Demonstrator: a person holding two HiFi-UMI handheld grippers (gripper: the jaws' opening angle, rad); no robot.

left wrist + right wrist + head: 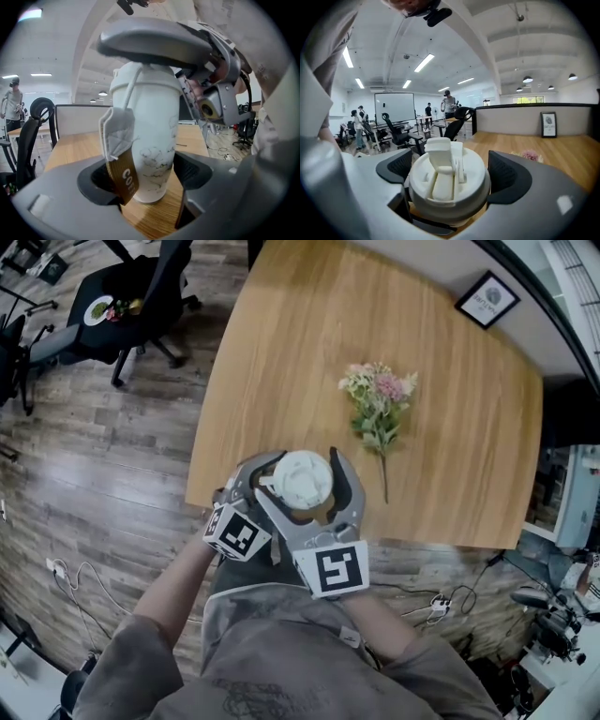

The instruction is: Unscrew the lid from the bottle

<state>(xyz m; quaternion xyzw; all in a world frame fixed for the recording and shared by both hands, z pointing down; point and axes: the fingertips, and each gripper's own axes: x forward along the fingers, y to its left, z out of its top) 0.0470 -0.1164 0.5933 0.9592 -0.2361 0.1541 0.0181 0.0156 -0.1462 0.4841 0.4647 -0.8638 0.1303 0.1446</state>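
A white bottle [152,140] with a faint marbled pattern stands on the wooden table [281,352] near its front edge. Its white flip-top lid [449,180] sits on top, also seen from above in the head view [302,479]. My left gripper [147,176] is shut on the bottle's lower body, one pad [192,171] against its side. A white sachet with a brown label [117,145] hangs down the bottle's side. My right gripper [452,173] stands open around the lid, its pads [508,176] beside the rim and not pressing it.
A bunch of pink and green flowers [380,404] lies on the table beyond the bottle. A framed picture [487,299] stands at the far right corner. Office chairs [141,296] stand on the wood floor to the left. Cables [441,601] lie on the floor.
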